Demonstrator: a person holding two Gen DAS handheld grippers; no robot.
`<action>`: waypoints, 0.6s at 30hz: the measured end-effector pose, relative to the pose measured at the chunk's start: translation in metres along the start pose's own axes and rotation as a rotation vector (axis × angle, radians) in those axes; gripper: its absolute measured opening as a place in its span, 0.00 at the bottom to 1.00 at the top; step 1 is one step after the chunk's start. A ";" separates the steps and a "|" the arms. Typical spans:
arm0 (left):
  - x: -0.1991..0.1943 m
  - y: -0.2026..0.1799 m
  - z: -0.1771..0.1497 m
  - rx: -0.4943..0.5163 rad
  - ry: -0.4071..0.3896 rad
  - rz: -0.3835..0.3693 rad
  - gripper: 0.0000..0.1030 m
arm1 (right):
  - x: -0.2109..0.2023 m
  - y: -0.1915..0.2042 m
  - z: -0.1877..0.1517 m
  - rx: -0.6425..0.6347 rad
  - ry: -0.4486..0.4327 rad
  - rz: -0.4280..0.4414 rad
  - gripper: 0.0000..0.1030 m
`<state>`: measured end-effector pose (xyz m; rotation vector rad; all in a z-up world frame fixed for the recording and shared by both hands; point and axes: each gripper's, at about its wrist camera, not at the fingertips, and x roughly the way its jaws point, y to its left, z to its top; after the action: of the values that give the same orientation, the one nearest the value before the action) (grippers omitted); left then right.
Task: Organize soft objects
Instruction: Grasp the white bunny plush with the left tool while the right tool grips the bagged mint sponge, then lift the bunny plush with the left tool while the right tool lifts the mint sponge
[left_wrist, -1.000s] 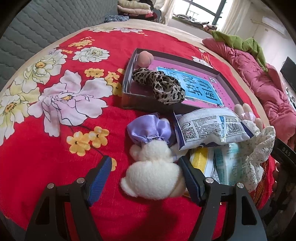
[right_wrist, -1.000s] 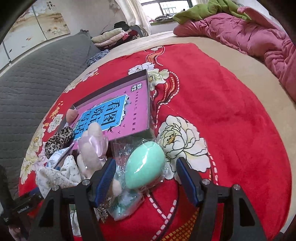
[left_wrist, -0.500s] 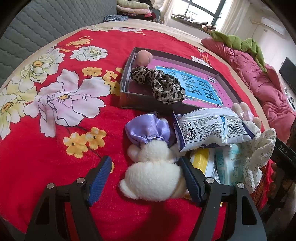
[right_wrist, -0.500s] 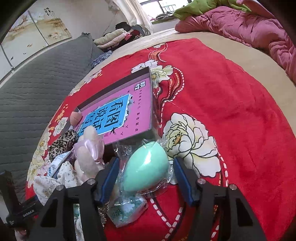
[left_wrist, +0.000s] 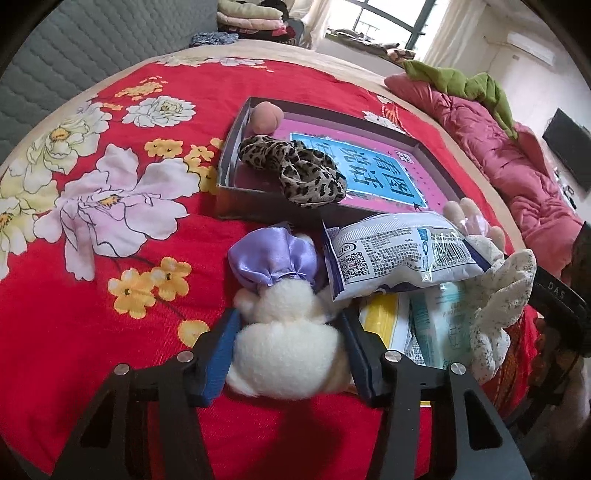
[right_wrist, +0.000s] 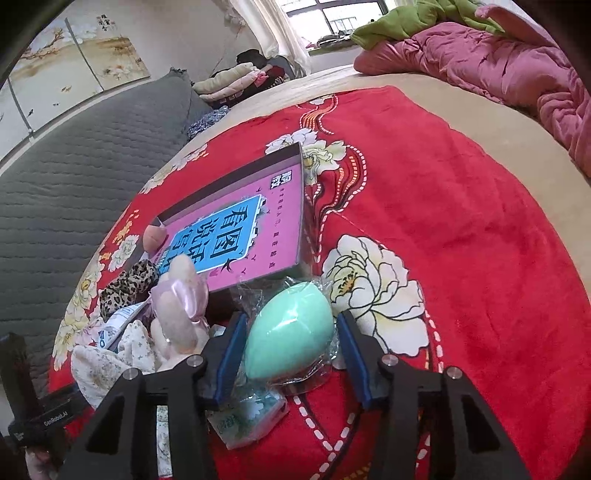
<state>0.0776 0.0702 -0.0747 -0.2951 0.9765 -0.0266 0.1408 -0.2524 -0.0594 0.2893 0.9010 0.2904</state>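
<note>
A white plush toy (left_wrist: 288, 354) with a lilac satin cap lies on the red flowered blanket (left_wrist: 74, 314). My left gripper (left_wrist: 290, 321) is closing around it, and both blue pads touch its fluffy sides. In the right wrist view a mint-green egg-shaped sponge (right_wrist: 290, 332) in clear wrap sits between the closing jaws of my right gripper (right_wrist: 291, 319), with the pads against the wrap. Just beyond stands a shallow box (left_wrist: 229, 199) with a pink and blue printed bottom. It holds a leopard-print scrunchie (left_wrist: 295, 170) and a peach sponge (left_wrist: 266, 116).
Between the two grippers lies a pile: a white and blue packet (left_wrist: 399, 254), a cream floral scrunchie (left_wrist: 506, 295), a pink plush piece (right_wrist: 181, 295) and a teal packet (right_wrist: 251, 413). A pink quilt (left_wrist: 517, 155) lies at the right, a grey quilted headboard (right_wrist: 74, 166) at the left.
Both grippers have narrowed. The left pads have come in against the white plush. The right pads have come in against the wrapped green sponge. Neither hand has shifted.
</note>
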 end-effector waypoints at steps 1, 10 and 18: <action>0.000 0.001 0.000 -0.008 0.001 -0.006 0.54 | -0.001 -0.001 0.000 0.004 -0.001 0.000 0.49; -0.009 0.004 -0.001 -0.010 0.006 0.007 0.52 | -0.006 -0.003 -0.005 0.003 0.004 -0.005 0.49; -0.030 0.004 -0.002 -0.011 -0.034 0.041 0.52 | -0.018 0.002 -0.005 -0.025 -0.019 -0.002 0.49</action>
<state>0.0585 0.0779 -0.0529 -0.2850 0.9491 0.0208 0.1261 -0.2567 -0.0489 0.2676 0.8784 0.2961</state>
